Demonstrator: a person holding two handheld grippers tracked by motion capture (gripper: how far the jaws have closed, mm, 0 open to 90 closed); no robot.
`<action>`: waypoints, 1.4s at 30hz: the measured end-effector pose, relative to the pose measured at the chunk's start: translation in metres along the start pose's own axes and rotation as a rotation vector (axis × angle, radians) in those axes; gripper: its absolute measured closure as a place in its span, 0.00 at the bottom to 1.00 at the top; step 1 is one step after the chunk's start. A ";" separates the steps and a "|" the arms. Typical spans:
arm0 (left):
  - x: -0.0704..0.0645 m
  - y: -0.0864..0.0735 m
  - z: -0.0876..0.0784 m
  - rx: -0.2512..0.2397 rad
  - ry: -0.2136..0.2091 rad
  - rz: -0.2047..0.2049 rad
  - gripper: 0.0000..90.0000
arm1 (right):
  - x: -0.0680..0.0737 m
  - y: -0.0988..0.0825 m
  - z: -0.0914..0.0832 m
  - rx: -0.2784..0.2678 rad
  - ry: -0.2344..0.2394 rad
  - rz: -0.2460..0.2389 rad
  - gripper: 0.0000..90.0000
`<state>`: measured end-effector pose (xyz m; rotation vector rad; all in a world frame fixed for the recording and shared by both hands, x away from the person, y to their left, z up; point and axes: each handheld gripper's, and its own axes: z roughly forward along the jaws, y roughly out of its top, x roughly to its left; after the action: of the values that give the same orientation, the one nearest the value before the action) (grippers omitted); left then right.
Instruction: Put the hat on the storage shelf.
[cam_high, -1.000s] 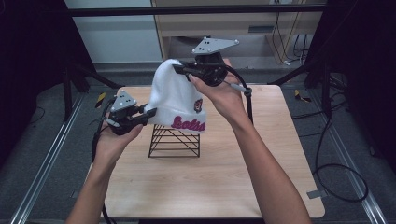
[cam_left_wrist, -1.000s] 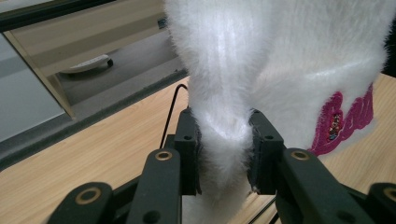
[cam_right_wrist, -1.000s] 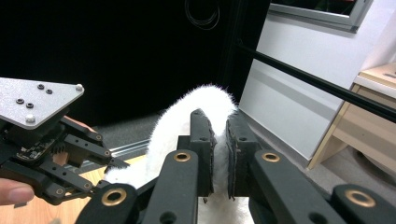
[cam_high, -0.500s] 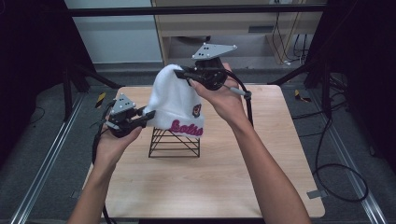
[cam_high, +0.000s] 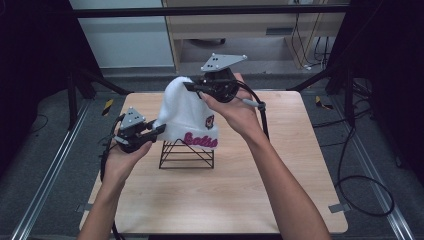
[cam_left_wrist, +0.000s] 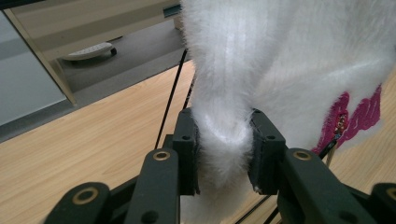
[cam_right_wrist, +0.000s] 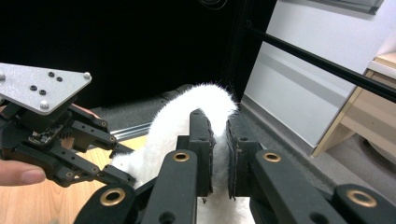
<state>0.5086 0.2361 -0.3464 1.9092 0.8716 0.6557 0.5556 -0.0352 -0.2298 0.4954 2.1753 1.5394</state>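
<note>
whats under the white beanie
A black wire rack stands on the wooden table beneath the white beanie. Its lower bars show below the brim; the beanie covers its top, so whether the two touch is hidden.

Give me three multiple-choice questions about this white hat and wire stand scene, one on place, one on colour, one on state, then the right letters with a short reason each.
1. Where is the white hat?
A. over the wire stand
B. flat on the table
C. on the floor

2. What colour is the lettering on the hat?
A. green
B. pink
C. blue

3. How is the left gripper?
A. open, clear of the hat
B. shut on hat fabric
C. shut on the stand

Key: 1 A, the hat sits above the stand; 2 B, the letters show pink; 3 B, fabric is pinched between its jaws.
</note>
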 end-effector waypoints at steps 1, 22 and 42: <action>0.000 -0.001 0.000 -0.002 -0.001 -0.001 0.75 | 0.001 -0.001 0.000 0.002 0.001 0.001 0.92; 0.001 -0.029 0.001 0.005 -0.021 -0.032 0.76 | 0.019 -0.015 0.001 0.068 0.019 -0.028 0.92; 0.002 -0.053 0.004 0.026 -0.051 -0.044 0.75 | 0.032 -0.028 0.006 0.126 0.039 -0.039 0.92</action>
<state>0.4969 0.2530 -0.3950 1.9159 0.8908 0.5693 0.5300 -0.0230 -0.2627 0.4632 2.3083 1.4098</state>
